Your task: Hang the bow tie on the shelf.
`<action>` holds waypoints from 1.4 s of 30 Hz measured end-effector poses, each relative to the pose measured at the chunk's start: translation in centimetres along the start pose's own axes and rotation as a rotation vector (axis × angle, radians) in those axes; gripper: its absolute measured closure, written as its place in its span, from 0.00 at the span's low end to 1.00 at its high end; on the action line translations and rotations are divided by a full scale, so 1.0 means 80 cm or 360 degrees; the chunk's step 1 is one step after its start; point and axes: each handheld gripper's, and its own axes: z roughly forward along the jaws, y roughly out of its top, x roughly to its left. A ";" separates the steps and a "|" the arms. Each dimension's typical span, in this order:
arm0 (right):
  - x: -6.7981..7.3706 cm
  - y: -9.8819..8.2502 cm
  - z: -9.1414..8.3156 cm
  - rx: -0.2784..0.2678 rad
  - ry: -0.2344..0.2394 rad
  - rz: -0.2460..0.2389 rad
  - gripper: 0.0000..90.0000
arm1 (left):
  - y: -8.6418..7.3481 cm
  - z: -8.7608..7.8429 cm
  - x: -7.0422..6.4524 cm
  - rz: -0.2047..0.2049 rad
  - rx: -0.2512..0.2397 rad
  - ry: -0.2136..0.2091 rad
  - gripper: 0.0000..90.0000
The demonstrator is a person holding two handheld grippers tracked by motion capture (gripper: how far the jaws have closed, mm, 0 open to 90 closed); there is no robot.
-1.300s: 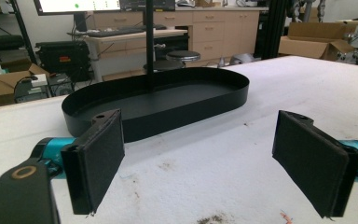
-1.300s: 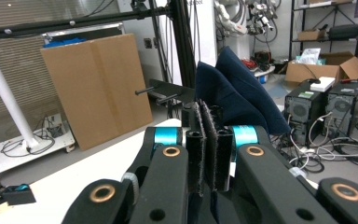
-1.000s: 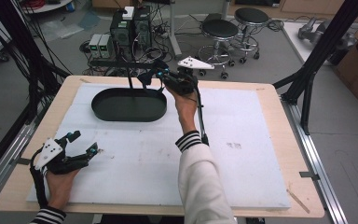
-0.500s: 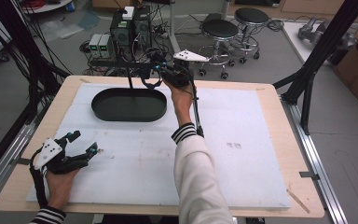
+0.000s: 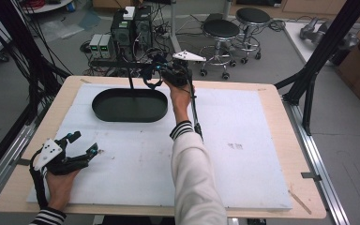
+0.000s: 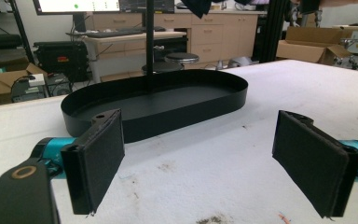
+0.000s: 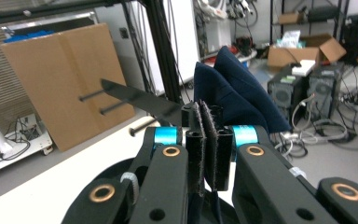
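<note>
A black oval tray (image 5: 129, 114) lies on the white mat at the far left, and a thin black pole (image 5: 131, 80) rises from it to a cross bar (image 5: 115, 62). In the right gripper view this bar (image 7: 137, 99) carries short pegs. My right gripper (image 5: 152, 75) is held high beside the pole's top, past the tray's far right end. Its jaws are shut on a dark navy cloth (image 7: 235, 91) that stands up above them. My left gripper (image 5: 82, 144) rests at the near left of the mat, open and holding nothing, aimed at the tray (image 6: 158, 105).
The white mat (image 5: 243, 140) covers a wooden table (image 5: 281, 98). Two black stools (image 5: 220, 30) and computer boxes (image 5: 132, 26) with cables stand on the floor behind the table. Black frame posts (image 5: 316, 61) rise at the right and left.
My right gripper has moved away from me and a little left, rising toward the top of the pole with the cloth. The left gripper has stayed put.
</note>
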 end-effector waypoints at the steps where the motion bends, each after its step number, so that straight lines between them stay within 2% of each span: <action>1: -0.002 -0.002 0.001 0.0001 -0.0007 0.0005 0.97 | 0.000 0.000 0.000 0.0002 0.0000 0.0001 0.19; 13: -0.009 -0.015 0.013 0.0079 -0.0030 0.0019 0.96 | 0.000 0.000 0.000 0.0000 -0.0003 0.0000 0.19; 20: -0.012 -0.017 0.012 0.0127 -0.0060 0.0018 0.95 | 0.000 -0.001 0.000 0.0002 -0.0008 -0.0003 0.19; 26: -0.011 -0.017 0.010 0.0189 -0.0099 -0.0037 0.93 | 0.000 -0.001 0.000 0.0006 -0.0006 -0.0003 0.19; 28: -0.011 -0.017 0.009 0.0227 -0.0127 -0.0056 0.90 | 0.000 -0.001 0.000 0.0007 -0.0006 -0.0003 0.19; 31: -0.013 -0.017 0.005 0.0276 -0.0128 -0.0068 0.85 | 0.000 -0.001 -0.001 0.0010 -0.0005 -0.0002 0.19; 38: -0.014 -0.010 -0.010 0.0324 -0.0106 -0.0043 0.66 | 0.000 0.000 -0.001 0.0017 -0.0005 0.0002 0.19; 42: -0.020 -0.005 -0.023 0.0320 -0.0092 -0.0017 0.54 | 0.000 0.000 -0.001 0.0014 -0.0003 0.0004 0.19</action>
